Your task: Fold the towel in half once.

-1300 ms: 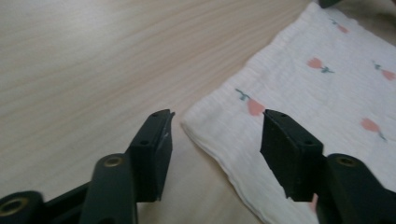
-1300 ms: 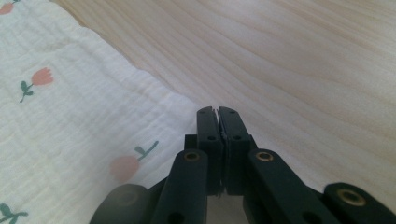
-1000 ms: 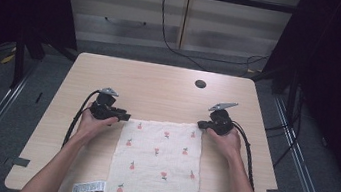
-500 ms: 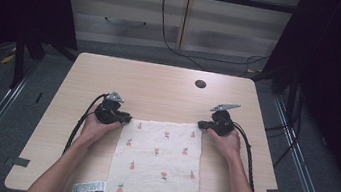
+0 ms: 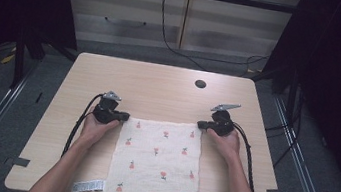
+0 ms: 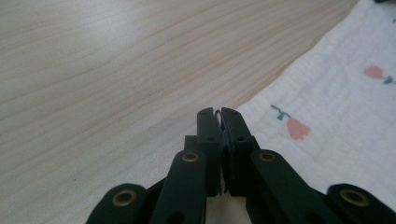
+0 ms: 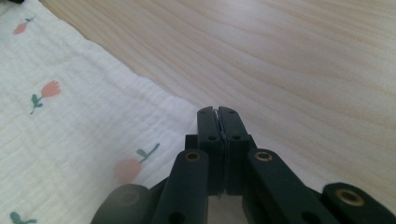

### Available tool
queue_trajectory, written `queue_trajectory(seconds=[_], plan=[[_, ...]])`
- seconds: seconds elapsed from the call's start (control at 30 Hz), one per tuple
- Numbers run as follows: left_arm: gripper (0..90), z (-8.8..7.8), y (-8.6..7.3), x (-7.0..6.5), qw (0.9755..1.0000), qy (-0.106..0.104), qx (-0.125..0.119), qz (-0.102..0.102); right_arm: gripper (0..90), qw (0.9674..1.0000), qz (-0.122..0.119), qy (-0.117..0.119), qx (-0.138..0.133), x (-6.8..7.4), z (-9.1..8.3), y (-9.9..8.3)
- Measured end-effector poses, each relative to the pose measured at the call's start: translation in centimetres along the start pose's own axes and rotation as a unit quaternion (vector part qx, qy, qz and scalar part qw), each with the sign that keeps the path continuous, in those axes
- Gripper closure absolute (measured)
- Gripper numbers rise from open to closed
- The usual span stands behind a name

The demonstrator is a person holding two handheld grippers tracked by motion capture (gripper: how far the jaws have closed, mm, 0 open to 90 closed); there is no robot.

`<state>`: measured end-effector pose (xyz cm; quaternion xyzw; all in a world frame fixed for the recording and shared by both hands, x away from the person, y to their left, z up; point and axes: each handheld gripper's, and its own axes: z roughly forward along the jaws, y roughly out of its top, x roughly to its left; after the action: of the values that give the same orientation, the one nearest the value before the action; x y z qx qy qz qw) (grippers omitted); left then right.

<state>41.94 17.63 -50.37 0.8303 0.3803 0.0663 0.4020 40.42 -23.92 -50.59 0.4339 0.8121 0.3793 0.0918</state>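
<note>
White cloth (image 5: 159,160) with small pink flowers lies flat on the wooden tabletop (image 5: 159,89), reaching to its near edge. Left gripper (image 5: 125,117) sits at the cloth's far left corner, jaws just closing, now pinched together, seemingly on the hem. Right gripper (image 5: 201,124) is clamped at the far right corner.

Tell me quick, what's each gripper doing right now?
Left gripper: just closed, pinching the cloth's far left corner.
Right gripper: shut on its far right corner.
</note>
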Motion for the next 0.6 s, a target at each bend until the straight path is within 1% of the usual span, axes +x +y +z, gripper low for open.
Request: queue_trajectory(seconds=[0.03,0.07,0.1,0.13,0.23,0.27,0.33,0.37,0.43,0.5,0.6], plan=[[87.4,-0.1,0.0,0.1,1.0,-0.002,-0.001,0.0,89.4,1.0,0.0,-0.001,-0.001,0.0,-0.1,0.0],[87.4,-0.2,0.0,0.2,0.9999,-0.005,-0.007,-0.007,89.4,1.0,0.002,0.001,-0.006,0.0,-0.2,0.1],[87.4,-0.5,0.0,0.4,0.9999,-0.01,-0.009,-0.008,89.4,0.9999,0.005,0.006,-0.012,-0.1,-0.3,0.1],[87.4,-0.7,0.1,0.4,0.9996,-0.018,-0.017,-0.013,89.5,0.9999,0.005,0.005,-0.015,0.0,-0.5,0.2],[87.3,-1.5,0.4,0.7,0.999,-0.026,-0.034,-0.015,89.5,0.9995,0.008,0.012,-0.027,0.0,-1.1,0.4],[87.3,-1.8,0.6,0.7,0.9988,-0.03,-0.036,-0.014,89.5,0.9993,0.01,0.016,-0.033,0.0,-1.2,0.5],[87.3,-2.2,0.9,0.7,0.9986,-0.031,-0.041,-0.01,89.5,0.9988,0.013,0.019,-0.042,0.0,-1.6,0.6],[87.3,-2.4,1.0,0.7,0.9984,-0.035,-0.044,-0.012,89.5,0.9987,0.014,0.02,-0.044,0.0,-1.7,0.7],[87.3,-2.9,1.4,0.8,0.9979,-0.036,-0.052,-0.012,89.5,0.9985,0.011,0.022,-0.048,0.0,-2.0,0.9],[87.3,-3.3,1.6,0.9,0.997,-0.041,-0.062,-0.021,89.5,0.9982,0.012,0.024,-0.053,0.1,-2.3,1.0],[87.3,-3.6,1.9,0.9,0.9968,-0.04,-0.067,-0.019,89.5,0.9977,0.012,0.029,-0.06,0.2,-2.5,1.2]])
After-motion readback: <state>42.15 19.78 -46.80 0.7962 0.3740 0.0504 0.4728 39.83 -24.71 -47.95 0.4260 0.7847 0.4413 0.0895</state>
